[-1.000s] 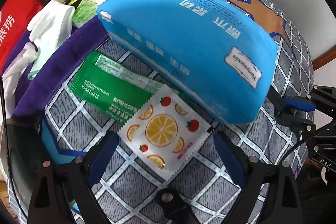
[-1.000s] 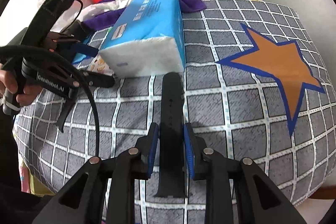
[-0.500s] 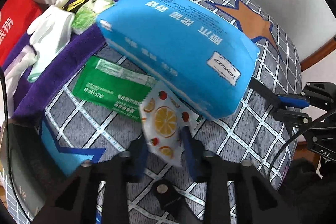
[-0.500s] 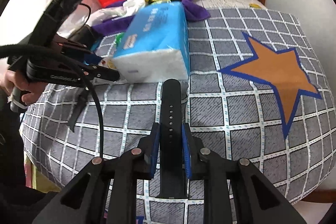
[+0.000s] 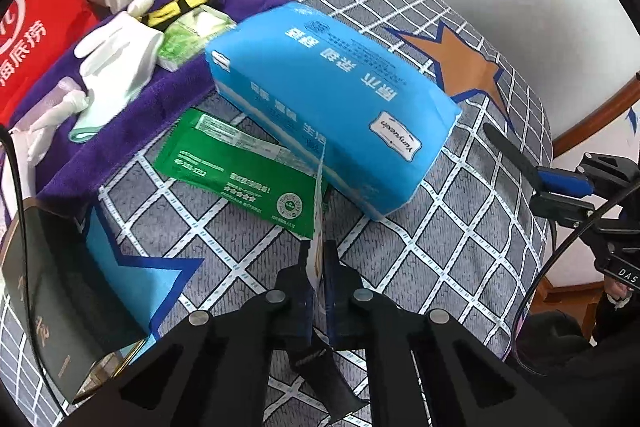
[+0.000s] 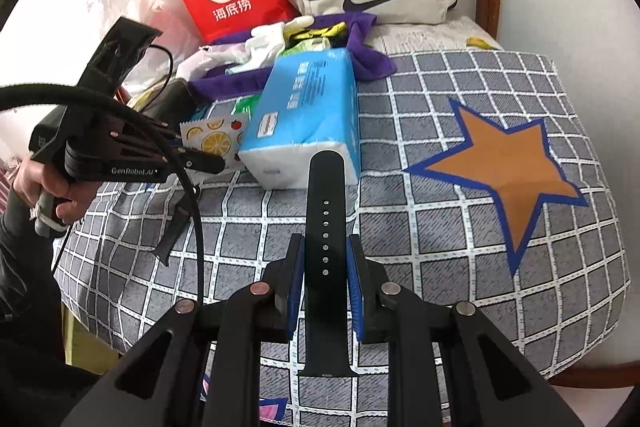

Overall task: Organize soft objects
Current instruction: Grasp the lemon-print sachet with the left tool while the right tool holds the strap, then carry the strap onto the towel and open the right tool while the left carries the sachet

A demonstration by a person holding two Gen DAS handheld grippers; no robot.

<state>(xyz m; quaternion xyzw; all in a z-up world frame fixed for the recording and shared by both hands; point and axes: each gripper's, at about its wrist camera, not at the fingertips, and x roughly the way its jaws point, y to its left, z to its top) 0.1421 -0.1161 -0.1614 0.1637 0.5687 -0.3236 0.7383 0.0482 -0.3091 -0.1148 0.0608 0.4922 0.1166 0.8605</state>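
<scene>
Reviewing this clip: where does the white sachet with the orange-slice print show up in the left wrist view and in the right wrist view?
Left wrist view: the orange-print sachet is seen edge-on at lower centre, pinched in the left gripper.
Right wrist view: its printed face shows at left of centre, at the left gripper's tip.
Shared landmark: the blue tissue pack, right beside the sachet in both.

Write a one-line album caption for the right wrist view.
Right gripper holding a black watch strap above a checked blanket, blue tissue pack behind.
</scene>
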